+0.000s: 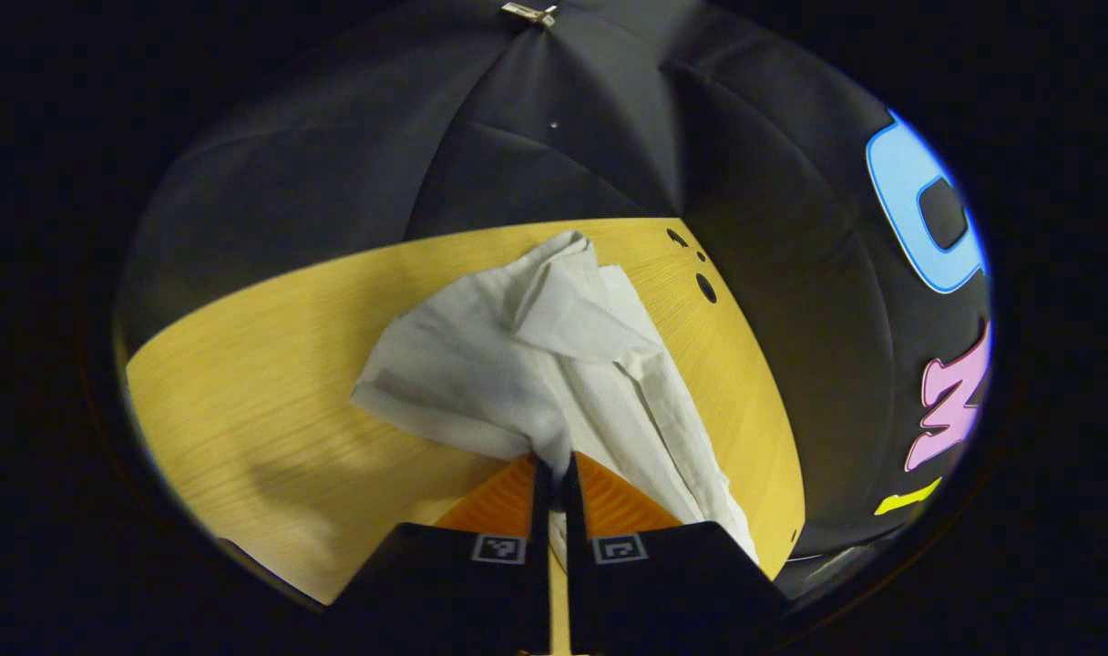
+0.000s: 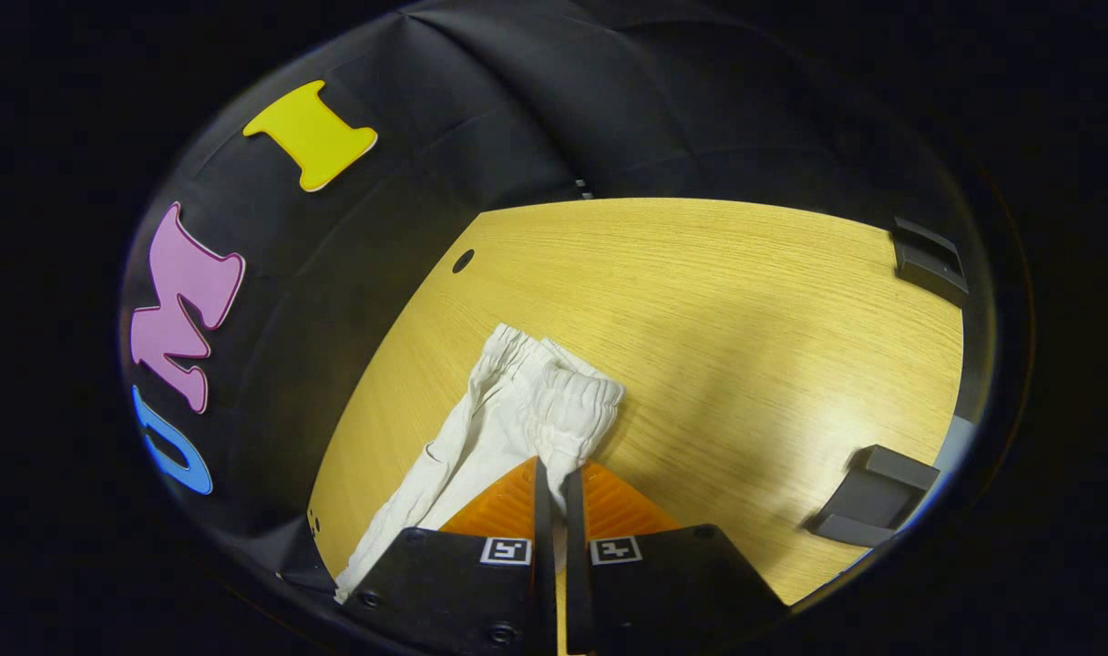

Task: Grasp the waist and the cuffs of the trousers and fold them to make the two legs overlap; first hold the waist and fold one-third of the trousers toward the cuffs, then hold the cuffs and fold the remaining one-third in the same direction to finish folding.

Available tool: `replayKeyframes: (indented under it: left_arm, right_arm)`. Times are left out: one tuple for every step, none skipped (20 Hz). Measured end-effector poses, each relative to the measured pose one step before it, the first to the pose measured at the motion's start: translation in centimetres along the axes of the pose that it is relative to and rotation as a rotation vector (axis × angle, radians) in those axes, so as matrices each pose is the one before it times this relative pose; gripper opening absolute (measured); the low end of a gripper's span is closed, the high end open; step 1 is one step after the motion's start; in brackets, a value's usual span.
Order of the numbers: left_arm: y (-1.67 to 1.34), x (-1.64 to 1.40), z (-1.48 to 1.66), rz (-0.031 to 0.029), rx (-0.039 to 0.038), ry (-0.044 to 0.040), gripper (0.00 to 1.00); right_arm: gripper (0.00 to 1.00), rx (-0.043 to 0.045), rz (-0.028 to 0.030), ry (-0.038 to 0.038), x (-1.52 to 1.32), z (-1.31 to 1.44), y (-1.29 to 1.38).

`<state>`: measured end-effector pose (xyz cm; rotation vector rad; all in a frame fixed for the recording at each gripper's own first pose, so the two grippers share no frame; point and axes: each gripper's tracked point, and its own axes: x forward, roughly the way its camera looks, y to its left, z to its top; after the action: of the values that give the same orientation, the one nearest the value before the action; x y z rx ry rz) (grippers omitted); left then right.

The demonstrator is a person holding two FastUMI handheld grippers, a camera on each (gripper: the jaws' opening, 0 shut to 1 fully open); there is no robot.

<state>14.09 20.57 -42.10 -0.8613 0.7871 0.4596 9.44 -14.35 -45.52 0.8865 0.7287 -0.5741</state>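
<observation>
left gripper view: my left gripper (image 1: 554,466) has its fingers pinched narrow on the trousers (image 1: 554,364), likely the cuff end; the cloth fans out crumpled toward 12 o'clock over the wooden table (image 1: 244,401). right gripper view: my right gripper (image 2: 554,474) is clamped on the elastic waist (image 2: 554,401), legs trailing to 7 o'clock. i judge we're in the first step, ends held, legs not yet overlapped. next: pull taut, then lay one leg over the other.

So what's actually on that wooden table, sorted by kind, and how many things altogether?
White trousers: 1
Dark bracket-like blocks at the table's edge: 2
Grippers holding the cloth, left and right: 2
Total: 5
</observation>
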Motion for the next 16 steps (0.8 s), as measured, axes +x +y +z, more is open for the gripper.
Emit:
replayKeyframes:
  left_arm:
    - [-0.175, -0.447, 0.161, -0.01936, -0.01462, -0.00496, 0.1]
    - [0.069, -0.095, 0.076, -0.00721, -0.01016, 0.00027, 0.08]
    - [0.075, 0.285, -0.51, -0.00649, -0.00798, 0.00485, 0.06]
    - [0.126, -0.106, -0.212, -0.00844, -0.00363, 0.00736, 0.06]
    - [0.105, -0.129, -0.088, -0.0095, -0.00136, 0.01142, 0.07]
    - [0.069, -0.194, -0.089, -0.00752, 0.00326, 0.00894, 0.07]
    - [0.001, -0.09, 0.019, -0.00302, 0.00808, 0.00027, 0.07]
    - [0.041, 0.124, 0.064, -0.00077, 0.00778, 0.0021, 0.07]
    - [-0.236, 0.01, 0.033, -0.00126, 0.00513, -0.00404, 0.07]
    - [-0.109, -0.187, 0.038, -0.00361, 0.00304, 0.00248, 0.06]
    - [0.006, 0.199, -0.078, -0.00358, 0.00225, 0.00128, 0.06]
    - [0.04, 0.055, 0.108, -0.00291, 0.00188, 0.00265, 0.07]
    - [-0.002, -0.088, -0.03, 0.00015, 0.00225, 0.00155, 0.1]
    - [0.022, 0.018, 0.171, 0.00223, 0.00427, -0.00506, 0.07]
    - [-0.103, 0.043, -0.142, 0.00034, 0.00641, -0.00154, 0.07]
    - [-0.114, -0.067, -0.017, -0.00074, 0.00534, 0.00241, 0.06]
  right_arm:
    - [0.08, -0.0017, 0.0152, -0.01269, -0.087, 0.227, 0.162]
    - [0.08, -0.00029, 0.01735, -0.01591, -0.189, 0.387, 0.207]
    - [0.08, -0.00727, 0.01913, -0.01387, -0.131, 0.457, 0.223]
    - [0.08, -0.02195, 0.01527, -0.0161, -0.052, 0.493, 0.231]
    - [0.08, -0.03264, 0.01534, -0.01926, -0.078, 0.245, 0.463]
    - [0.08, -0.03524, 0.01701, -0.0187, -0.484, 0.472, 0.3]
    - [0.08, -0.03009, 0.01865, -0.01903, -0.718, 0.707, 0.455]
    - [0.08, -0.0182, 0.02341, -0.01798, -0.566, 0.616, 0.576]
    - [0.08, -0.01338, 0.0251, -0.01811, -0.513, 0.608, 0.685]
    - [0.08, -0.01529, 0.02231, -0.01568, -0.427, 0.426, 0.525]
    - [0.08, -0.02646, 0.01688, -0.01462, -0.331, 0.378, 0.762]
    - [0.08, -0.0391, 0.00839, -0.0086, -0.295, 0.163, 0.684]
    - [0.09, -0.04254, 0.01577, -0.00676, -0.396, 0.299, 1.122]
    - [0.08, -0.04274, 0.02244, -0.00773, -0.247, 0.239, 1.105]
    - [0.09, -0.03728, 0.02503, -0.00585, -0.083, 0.097, 0.949]
    - [0.09, -0.02826, 0.03229, -0.00508, -0.174, 0.089, 1.101]
